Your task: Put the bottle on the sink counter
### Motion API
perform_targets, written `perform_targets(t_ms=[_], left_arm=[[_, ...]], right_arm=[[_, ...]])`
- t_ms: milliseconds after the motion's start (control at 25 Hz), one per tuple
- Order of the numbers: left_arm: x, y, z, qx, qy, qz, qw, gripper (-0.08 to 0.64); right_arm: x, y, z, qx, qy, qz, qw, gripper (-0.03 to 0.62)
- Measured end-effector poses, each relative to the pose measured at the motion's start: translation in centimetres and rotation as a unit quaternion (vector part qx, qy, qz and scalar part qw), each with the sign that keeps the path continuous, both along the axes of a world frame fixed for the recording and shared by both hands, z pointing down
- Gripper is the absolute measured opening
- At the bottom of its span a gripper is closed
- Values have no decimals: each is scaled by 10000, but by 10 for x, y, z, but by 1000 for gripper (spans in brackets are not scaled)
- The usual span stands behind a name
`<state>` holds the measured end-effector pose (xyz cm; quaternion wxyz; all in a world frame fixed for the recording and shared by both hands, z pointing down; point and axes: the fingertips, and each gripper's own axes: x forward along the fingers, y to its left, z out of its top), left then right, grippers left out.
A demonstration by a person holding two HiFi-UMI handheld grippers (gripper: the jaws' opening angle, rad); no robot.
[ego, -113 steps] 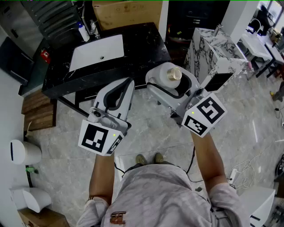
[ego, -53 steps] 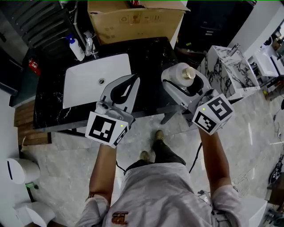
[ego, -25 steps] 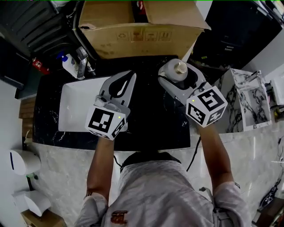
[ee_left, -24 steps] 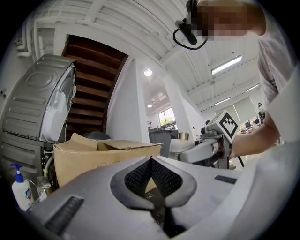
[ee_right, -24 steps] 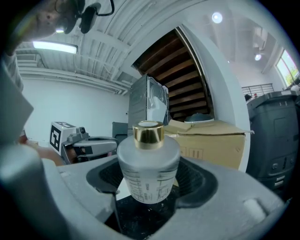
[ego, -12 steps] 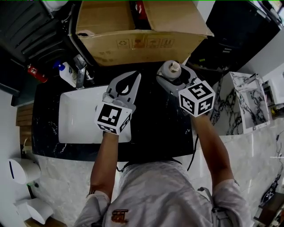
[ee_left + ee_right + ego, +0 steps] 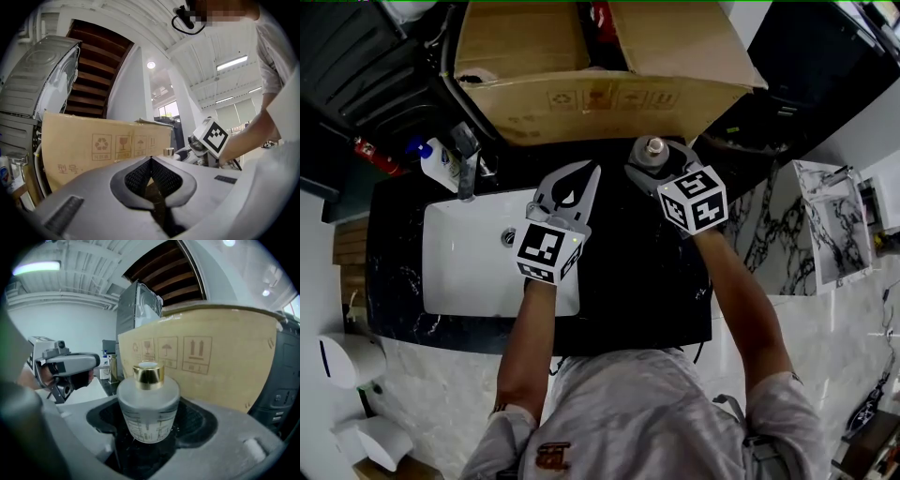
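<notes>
A frosted glass bottle [image 7: 148, 405] with a gold cap [image 7: 654, 146] stands upright between the jaws of my right gripper [image 7: 657, 165], which is shut on its body. It is at the back of the black sink counter [image 7: 637, 281], right of the white basin [image 7: 473, 258] and close to the cardboard box [image 7: 600, 89]. Its base is at or just above the speckled counter; I cannot tell if it touches. My left gripper [image 7: 589, 173] hovers beside it over the basin's right edge, shut with nothing in it. The left gripper view shows its tips [image 7: 151, 159] meeting.
A faucet [image 7: 466, 157] and a white soap bottle with a blue top [image 7: 437, 164] stand behind the basin at the left. The big cardboard box [image 7: 211, 362] walls off the counter's back. A marble-patterned block [image 7: 839, 220] is on the floor to the right.
Both grippers have moved forward over the counter toward the box. The bottle, still held by the right gripper, has come down to the counter's back right part.
</notes>
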<state>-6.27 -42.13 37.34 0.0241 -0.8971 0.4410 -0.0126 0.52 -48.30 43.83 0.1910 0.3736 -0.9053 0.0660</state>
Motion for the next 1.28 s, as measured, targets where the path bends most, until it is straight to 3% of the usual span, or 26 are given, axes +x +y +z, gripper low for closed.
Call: perform_targets(t_ms=[480,1280], left_arm=[[-2,-6,17,-168,-24,-57,9998,2],[-1,2,16,-191,-29,-79,9998,0]], right_arm=[[0,-30,66,-498,432,97,9978,328],[4,-36,85,-679,477,163,9964,328]])
